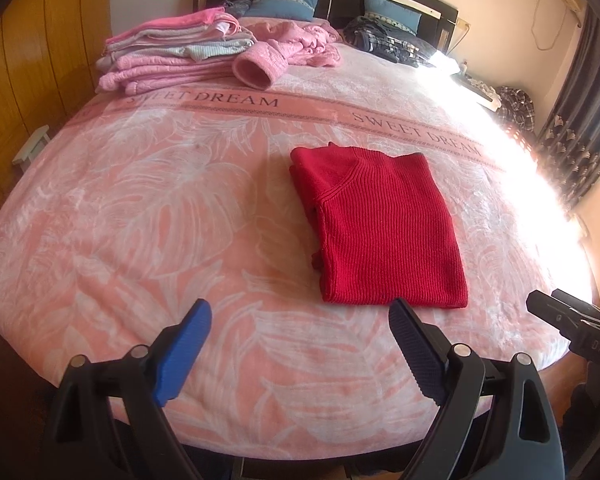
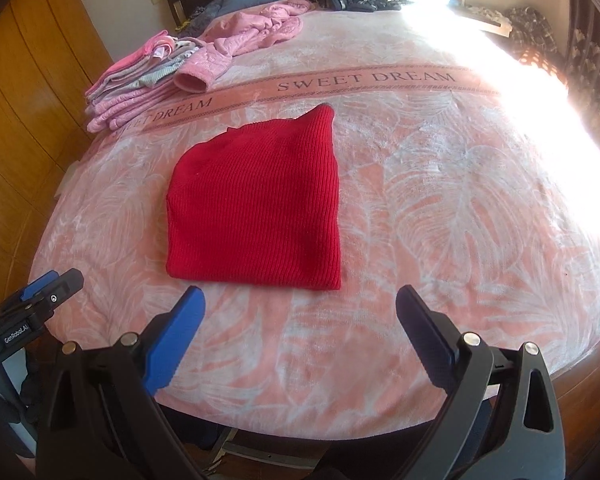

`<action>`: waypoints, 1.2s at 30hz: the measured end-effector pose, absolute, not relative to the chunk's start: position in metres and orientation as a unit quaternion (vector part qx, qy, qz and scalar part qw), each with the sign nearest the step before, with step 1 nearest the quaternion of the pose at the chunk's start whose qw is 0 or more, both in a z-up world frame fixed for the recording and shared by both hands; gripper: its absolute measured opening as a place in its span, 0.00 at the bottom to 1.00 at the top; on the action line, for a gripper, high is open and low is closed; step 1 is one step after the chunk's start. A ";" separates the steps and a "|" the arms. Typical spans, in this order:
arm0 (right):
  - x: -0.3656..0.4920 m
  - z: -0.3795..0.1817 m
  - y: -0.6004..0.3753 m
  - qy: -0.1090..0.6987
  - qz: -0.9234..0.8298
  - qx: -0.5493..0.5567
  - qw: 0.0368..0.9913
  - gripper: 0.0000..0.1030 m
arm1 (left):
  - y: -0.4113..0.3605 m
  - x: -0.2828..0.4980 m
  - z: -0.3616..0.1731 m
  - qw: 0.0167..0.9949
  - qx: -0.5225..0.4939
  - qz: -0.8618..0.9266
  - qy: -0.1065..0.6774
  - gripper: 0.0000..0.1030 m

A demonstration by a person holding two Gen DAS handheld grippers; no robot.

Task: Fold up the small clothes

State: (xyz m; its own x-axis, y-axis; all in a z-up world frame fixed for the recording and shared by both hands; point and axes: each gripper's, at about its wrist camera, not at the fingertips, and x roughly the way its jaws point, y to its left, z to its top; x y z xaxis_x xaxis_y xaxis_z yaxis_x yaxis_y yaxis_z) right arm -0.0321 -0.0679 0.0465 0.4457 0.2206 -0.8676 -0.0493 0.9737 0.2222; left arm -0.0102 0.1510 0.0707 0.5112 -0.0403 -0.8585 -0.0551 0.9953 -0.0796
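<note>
Far left, head end of the bed [image 1: 140, 208]: stack of folded pink and grey clothes [image 1: 168, 52], a loose pink quilted garment [image 1: 292, 46] beside it, sleeve cuff turned toward the camera. Pink leaf-print blanket reads "SWEET DREAM". Left gripper [image 1: 300, 320] over the bed's near edge, jaws wide, nothing between them. Red knit sweater [image 1: 380, 224] folded into a rectangle, flat on the blanket near the foot, just beyond both grippers, touching neither. Right gripper [image 2: 300, 308] alongside, jaws also spread wide and empty. Dark plaid clothes [image 1: 384, 40] by the headboard, right; strong glare there.
</note>
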 end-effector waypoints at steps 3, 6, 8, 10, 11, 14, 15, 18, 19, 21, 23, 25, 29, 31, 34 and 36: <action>-0.040 0.055 -0.061 0.517 0.080 0.070 0.849 0.93 | 0.149 -0.016 0.080 0.869 -0.041 0.012 0.493 0.88; -0.049 0.062 -0.052 0.514 0.081 0.056 0.852 0.93 | 0.147 -0.021 0.087 0.870 -0.035 0.017 0.492 0.89; -0.054 0.067 -0.048 0.509 0.078 0.045 0.856 0.93 | 0.145 -0.025 0.093 0.873 -0.029 0.022 0.487 0.89; -0.059 0.071 -0.045 0.504 0.076 0.037 0.860 0.93 | 0.142 -0.029 0.098 0.876 -0.018 0.028 0.482 0.89; -0.061 0.074 -0.044 0.501 0.076 0.036 0.861 0.93 | 0.140 -0.031 0.101 0.877 -0.013 0.029 0.480 0.90; -0.066 0.080 -0.044 0.497 0.081 0.042 0.863 0.93 | 0.136 -0.038 0.109 0.880 -0.008 0.031 0.473 0.91; -0.068 0.082 -0.044 0.496 0.079 0.042 0.864 0.93 | 0.135 -0.040 0.112 0.882 -0.005 0.035 0.470 0.91; -0.071 0.085 -0.044 0.492 0.077 0.043 0.866 0.93 | 0.132 -0.044 0.119 0.886 0.013 0.045 0.462 0.92; -0.071 0.086 -0.044 0.492 0.078 0.045 0.866 0.93 | 0.131 -0.045 0.121 0.887 0.016 0.047 0.459 0.92; -0.072 0.086 -0.045 0.493 0.076 0.046 0.866 0.93 | 0.130 -0.047 0.123 0.887 0.017 0.046 0.458 0.92; -0.073 0.086 -0.045 0.494 0.074 0.045 0.865 0.93 | 0.129 -0.048 0.124 0.887 0.019 0.051 0.458 0.92; -0.074 0.086 -0.045 0.495 0.074 0.046 0.865 0.93 | 0.128 -0.049 0.124 0.887 0.023 0.055 0.459 0.92; -0.075 0.085 -0.044 0.496 0.074 0.045 0.864 0.93 | 0.128 -0.049 0.121 0.884 0.024 0.059 0.463 0.92; -0.075 0.085 -0.043 0.497 0.074 0.046 0.863 0.93 | 0.128 -0.049 0.121 0.884 0.027 0.060 0.463 0.92; -0.075 0.083 -0.042 0.499 0.075 0.045 0.862 0.93 | 0.127 -0.049 0.119 0.883 0.031 0.060 0.464 0.92; -0.075 0.081 -0.041 0.501 0.076 0.042 0.861 0.93 | 0.126 -0.049 0.117 0.882 0.031 0.060 0.466 0.92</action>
